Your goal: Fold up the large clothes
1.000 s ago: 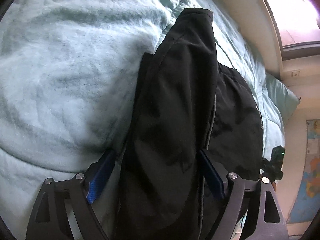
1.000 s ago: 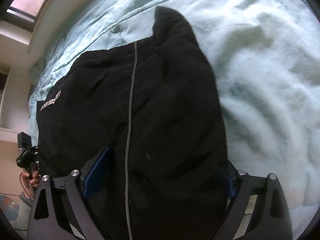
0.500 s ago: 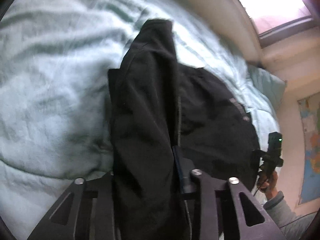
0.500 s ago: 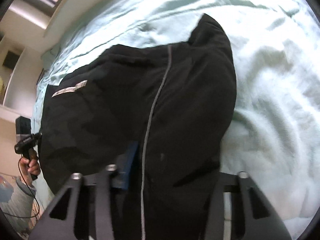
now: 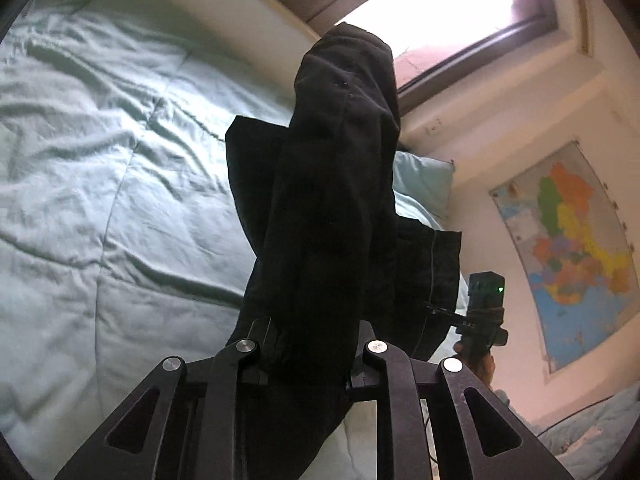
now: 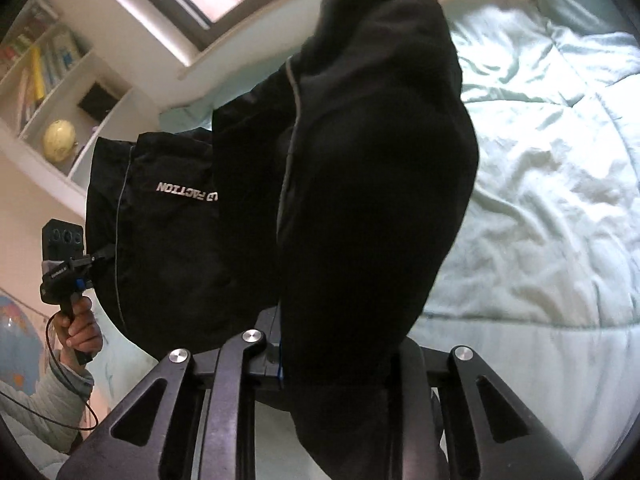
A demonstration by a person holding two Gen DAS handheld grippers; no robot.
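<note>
A large black garment [image 5: 328, 208] with a thin grey stripe and white lettering hangs lifted above the pale green bed. My left gripper [image 5: 312, 356] is shut on a thick fold of it. My right gripper [image 6: 336, 356] is shut on another fold of the same black garment [image 6: 372, 184]. The fabric drapes over both grippers and hides the fingertips. The right gripper also shows at the right of the left wrist view [image 5: 484, 308]. The left gripper shows at the left of the right wrist view [image 6: 64, 264], in a hand.
The pale green quilt [image 5: 100, 200] covers the bed under the garment; it also shows in the right wrist view [image 6: 560, 184]. A pillow [image 5: 420, 184] lies by the wall. A window [image 5: 432, 12], a wall map [image 5: 576, 256] and shelves with books and a ball [image 6: 60, 140] surround the bed.
Both grippers have closed on the black garment and lifted it off the quilt. Both views have tilted up toward the window and walls.
</note>
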